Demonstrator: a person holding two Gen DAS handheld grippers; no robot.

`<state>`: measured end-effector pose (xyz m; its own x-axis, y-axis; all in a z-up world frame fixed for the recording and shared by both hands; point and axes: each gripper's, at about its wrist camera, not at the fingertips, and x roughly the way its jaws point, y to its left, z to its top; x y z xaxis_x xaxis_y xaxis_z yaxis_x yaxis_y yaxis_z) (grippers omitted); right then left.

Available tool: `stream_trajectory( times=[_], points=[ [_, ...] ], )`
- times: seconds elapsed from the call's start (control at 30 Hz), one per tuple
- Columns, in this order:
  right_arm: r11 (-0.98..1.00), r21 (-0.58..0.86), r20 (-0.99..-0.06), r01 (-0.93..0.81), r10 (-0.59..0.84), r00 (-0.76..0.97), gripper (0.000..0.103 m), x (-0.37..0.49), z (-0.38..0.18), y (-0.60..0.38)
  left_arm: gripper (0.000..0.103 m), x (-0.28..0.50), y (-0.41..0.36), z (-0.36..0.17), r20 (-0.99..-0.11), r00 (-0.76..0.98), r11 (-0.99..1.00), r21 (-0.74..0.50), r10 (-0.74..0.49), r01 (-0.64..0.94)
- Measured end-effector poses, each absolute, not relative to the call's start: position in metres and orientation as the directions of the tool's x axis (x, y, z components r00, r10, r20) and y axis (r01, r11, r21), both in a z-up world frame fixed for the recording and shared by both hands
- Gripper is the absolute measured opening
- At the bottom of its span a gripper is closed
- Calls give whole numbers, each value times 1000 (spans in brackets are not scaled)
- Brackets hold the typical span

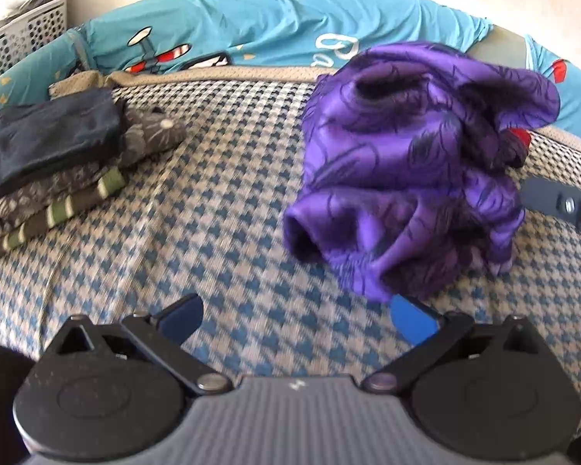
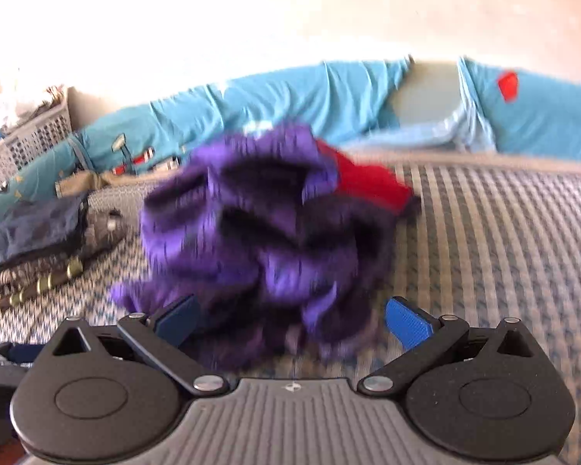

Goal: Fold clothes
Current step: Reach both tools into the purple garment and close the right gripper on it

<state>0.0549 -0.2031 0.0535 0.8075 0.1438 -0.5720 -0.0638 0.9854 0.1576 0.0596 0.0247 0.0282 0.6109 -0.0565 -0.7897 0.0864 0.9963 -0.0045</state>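
A crumpled purple satin garment [image 1: 410, 178] with dark line patterns lies in a heap on the checked bed cover [image 1: 220, 209]. A bit of red cloth [image 1: 521, 135] shows at its far right side. My left gripper [image 1: 296, 319] is open, low over the cover, just short of the heap, its right pad touching the heap's near edge. In the right wrist view the same purple garment [image 2: 259, 232] is blurred and close, with red cloth [image 2: 368, 182] behind it. My right gripper [image 2: 292, 321] is open, its wide jaws on either side of the heap's near part.
A stack of folded dark clothes [image 1: 54, 159] sits at the left of the bed. A turquoise printed sheet [image 1: 251, 27] bunches along the far edge. A white perforated basket [image 1: 23, 35] stands at the far left. The other gripper's dark body [image 1: 565, 205] shows at the right.
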Motion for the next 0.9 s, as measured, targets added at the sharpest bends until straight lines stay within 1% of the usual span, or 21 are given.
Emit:
stream_trajectory(
  times=[0.07,0.37,0.57,0.7,0.77,0.8,0.87,0.9],
  points=[
    [984,158,-547,-77,152,823,103,64,59,-204,103,69,21,27,-788,612,995,-7,-67,100],
    [977,180,-500,-112,189,845,103,103,64,-198,103,103,9,12,-799,590,987,-30,-118,156],
    [976,173,-465,-129,197,863,103,131,62,-191,103,129,3,1,-807,576,981,-16,-128,195],
    [975,179,-465,-136,205,861,102,149,56,-187,103,146,0,-4,-813,569,980,-11,-125,199],
    [973,183,-477,-139,211,853,88,158,51,-185,103,155,-2,-6,-815,567,981,-8,-119,195],
    [971,189,-487,-144,220,845,85,162,49,-184,103,159,-2,-7,-816,566,981,-5,-115,192],
    [971,190,-497,-148,225,838,73,167,46,-182,103,168,-5,-10,-817,566,982,-3,-111,187],
    [971,185,-495,-152,225,839,71,168,46,-182,103,171,-6,-11,-817,567,983,-3,-109,185]
  ],
)
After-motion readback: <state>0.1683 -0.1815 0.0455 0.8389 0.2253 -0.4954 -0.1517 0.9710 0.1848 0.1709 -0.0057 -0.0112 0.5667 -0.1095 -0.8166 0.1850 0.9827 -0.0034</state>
